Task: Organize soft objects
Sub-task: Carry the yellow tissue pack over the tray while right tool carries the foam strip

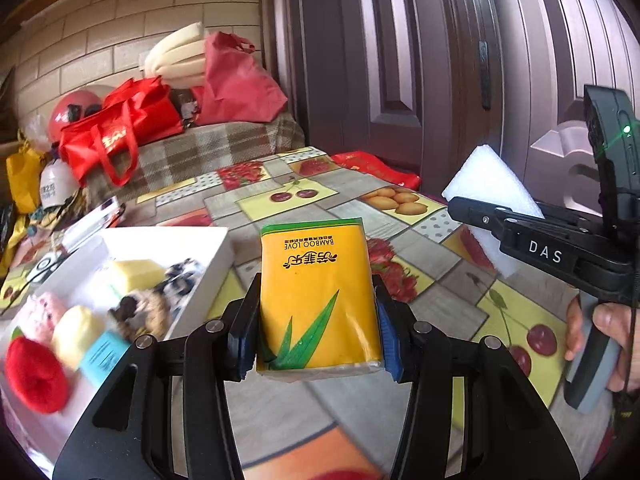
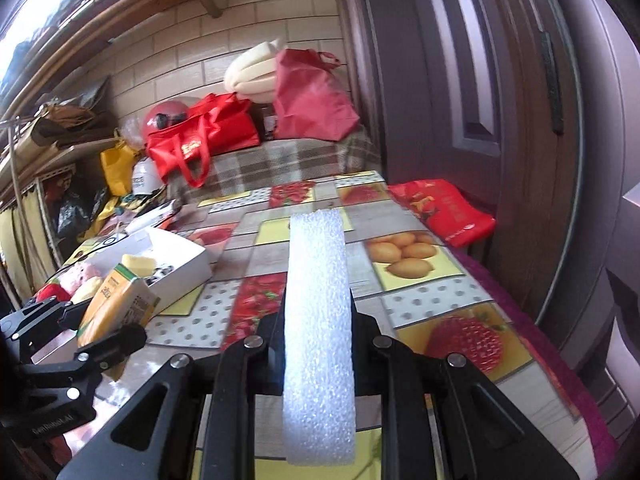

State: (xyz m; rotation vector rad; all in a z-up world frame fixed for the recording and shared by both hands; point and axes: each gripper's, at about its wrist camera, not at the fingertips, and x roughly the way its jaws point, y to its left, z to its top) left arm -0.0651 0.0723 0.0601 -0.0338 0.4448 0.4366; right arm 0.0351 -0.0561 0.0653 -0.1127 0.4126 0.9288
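Your left gripper [image 1: 318,328] has its fingers [image 1: 244,334] clenched on a yellow tissue pack [image 1: 318,294], one pad pressing each long side, and the pack is lifted off the bench [image 1: 420,304], its printed face turned up toward the camera with the green leaf at the near end. Your right gripper [image 2: 318,344] grips a white foam block [image 2: 318,320] between its fingers [image 2: 370,354]; the block stands on its narrow edge and runs forward well past the fingertips, also held above the fruit-patterned bench cover. From the left wrist view, that foam block [image 1: 494,196] sits up at the right, apart from the tissue pack, with your right hand [image 1: 604,336] wrapped around the grey handle below it. To the left on the bench lies a white box [image 1: 168,246] holding several soft things: a red plush piece [image 1: 34,374], a pink plush [image 1: 42,316], pale yellow blocks [image 1: 132,276] and a black-and-white patterned item [image 1: 182,274], all blurred. Beyond the far end of the bench, red bags [image 2: 208,132] rest on a plaid-covered surface [image 2: 280,160].
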